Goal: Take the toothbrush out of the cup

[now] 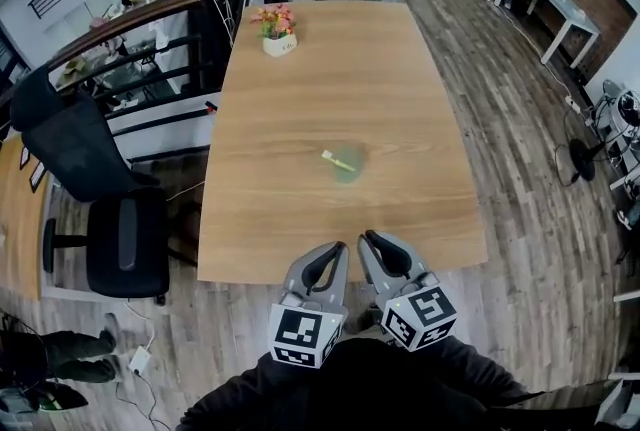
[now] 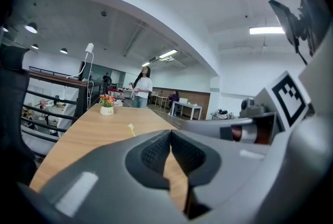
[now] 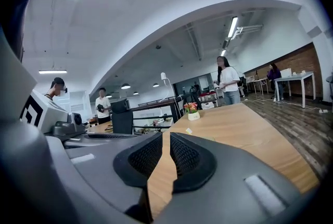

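Evidently poised to reach, the closed left gripper [image 1: 338,247] and barely parted right gripper [image 1: 368,239] hang empty at bottom centre, well short of the toothbrush [image 1: 337,159] in its green cup [image 1: 349,169].

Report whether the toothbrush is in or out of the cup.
In: the toothbrush stands tilted inside the green cup.

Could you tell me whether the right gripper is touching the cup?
Apart. The head view shows the right gripper at the near edge of the table, with bare wood between it and the cup.
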